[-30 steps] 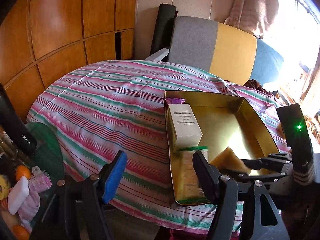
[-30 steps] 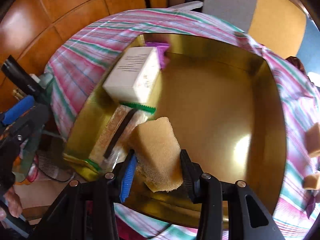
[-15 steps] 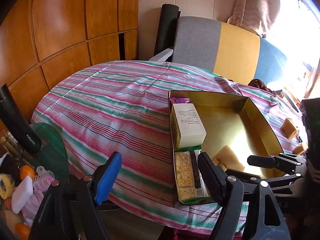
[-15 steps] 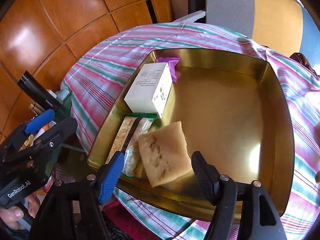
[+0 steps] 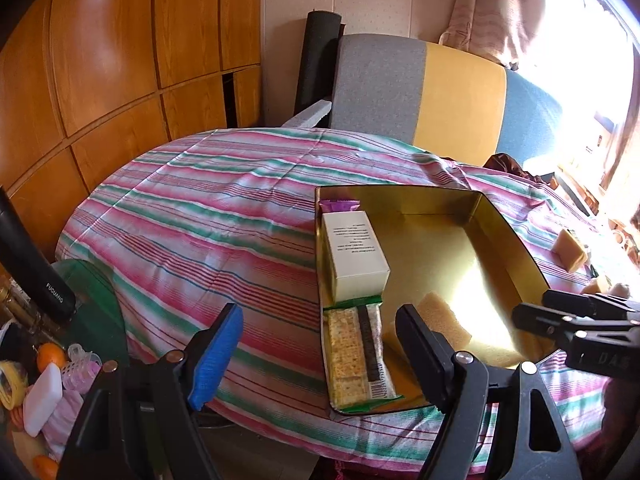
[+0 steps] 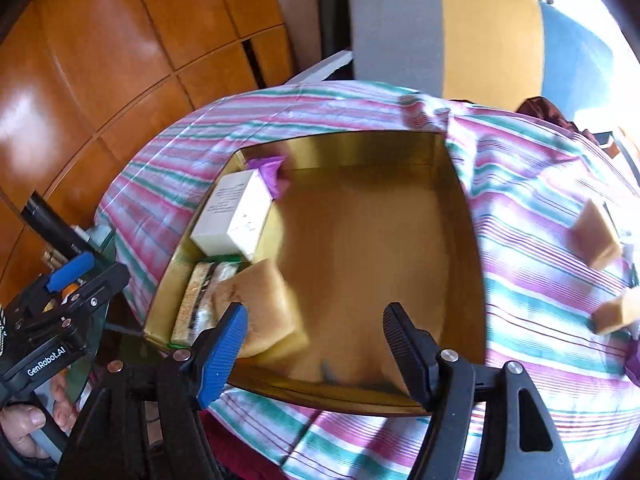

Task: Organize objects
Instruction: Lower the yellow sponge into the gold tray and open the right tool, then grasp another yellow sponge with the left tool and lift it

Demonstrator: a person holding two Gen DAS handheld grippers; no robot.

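A gold tin (image 5: 516, 248) (image 6: 460, 208) sits on the striped tablecloth. Along its left side lie a purple packet (image 5: 340, 205), a white carton (image 5: 354, 252) (image 6: 236, 216) and a cracker pack (image 5: 356, 356) (image 6: 200, 296). A tan sponge (image 5: 442, 318) (image 6: 266, 304) rests on the tin's floor beside the crackers. My right gripper (image 6: 314, 348) hangs open above the tin's near wall, apart from the sponge. My left gripper (image 5: 320, 356) stands open and empty over the tin's near left corner. Two more sponges (image 6: 596, 236) (image 6: 616, 312) lie on the cloth to the right.
A grey, yellow and blue padded panel (image 5: 420, 88) leans behind the table, with wooden cupboards (image 5: 100, 60) to the left. Low at the left are a black flask (image 5: 36, 268) and a heap of small items with oranges (image 5: 50, 354). A hand (image 6: 24, 428) holds the left gripper.
My right gripper opened and let go of the tan sponge, which now lies in the tin. It then drew back and up to the right. The left jaws widened slightly.
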